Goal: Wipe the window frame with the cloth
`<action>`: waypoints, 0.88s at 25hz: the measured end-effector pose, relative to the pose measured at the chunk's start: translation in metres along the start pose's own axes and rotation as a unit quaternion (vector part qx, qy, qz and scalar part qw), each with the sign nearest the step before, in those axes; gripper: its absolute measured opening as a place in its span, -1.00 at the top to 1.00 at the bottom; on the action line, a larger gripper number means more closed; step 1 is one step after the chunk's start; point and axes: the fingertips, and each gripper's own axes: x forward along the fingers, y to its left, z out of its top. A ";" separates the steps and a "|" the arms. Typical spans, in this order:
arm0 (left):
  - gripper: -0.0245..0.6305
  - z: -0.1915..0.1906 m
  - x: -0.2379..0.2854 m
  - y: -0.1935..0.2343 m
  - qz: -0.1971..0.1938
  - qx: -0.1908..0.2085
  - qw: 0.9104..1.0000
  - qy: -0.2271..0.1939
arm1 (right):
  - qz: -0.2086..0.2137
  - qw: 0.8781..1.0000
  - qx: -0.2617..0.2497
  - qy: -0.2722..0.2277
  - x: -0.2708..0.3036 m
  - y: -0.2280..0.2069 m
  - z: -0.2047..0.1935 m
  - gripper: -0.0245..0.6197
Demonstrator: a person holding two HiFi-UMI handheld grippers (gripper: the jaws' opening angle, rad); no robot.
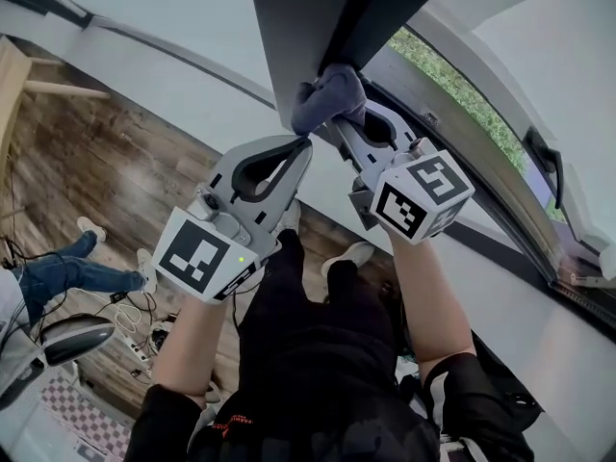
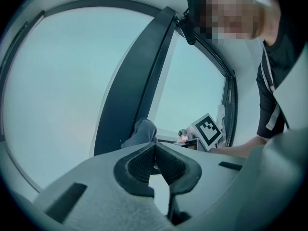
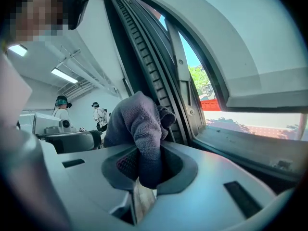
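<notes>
A grey-purple cloth (image 1: 329,96) is bunched against the lower end of the dark window frame (image 1: 313,27). My right gripper (image 1: 339,123) is shut on the cloth and presses it to the frame. In the right gripper view the cloth (image 3: 137,124) hangs down between the pads, next to the frame's ribbed seal (image 3: 144,52). My left gripper (image 1: 306,145) sits just left of and below the cloth, shut with nothing in it. In the left gripper view its tips (image 2: 155,146) meet in front of the cloth (image 2: 142,131) and the dark frame (image 2: 134,81).
The opened sash with its handle (image 1: 544,157) runs along the right. Below lies a wooden floor (image 1: 106,162), with a person in jeans (image 1: 67,272) and cables at the lower left. Two people (image 3: 98,114) stand far off in the room.
</notes>
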 end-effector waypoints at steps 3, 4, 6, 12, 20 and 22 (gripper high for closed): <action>0.87 -0.006 0.001 0.003 -0.001 -0.005 1.000 0.004 | -0.004 1.000 0.013 0.007 0.003 -0.005 -0.012 0.76; 0.87 -0.008 0.000 0.004 -0.001 -0.006 1.000 0.006 | -0.006 1.000 0.016 0.008 0.004 -0.007 -0.015 0.76; 0.87 -0.012 -0.001 0.007 0.001 -0.007 1.000 0.010 | -0.009 1.000 0.020 0.012 0.005 -0.010 -0.020 0.76; 0.87 -0.020 -0.002 0.013 0.006 -0.013 1.000 0.018 | -0.017 0.998 0.044 0.030 0.011 -0.017 -0.044 0.76; 0.87 -0.029 -0.005 0.016 0.006 -0.017 1.000 0.025 | -0.034 0.996 0.061 0.055 0.016 -0.031 -0.076 0.76; 0.87 -0.029 -0.006 0.016 0.005 -0.016 1.000 0.026 | -0.037 0.996 0.061 0.061 0.017 -0.032 -0.081 0.76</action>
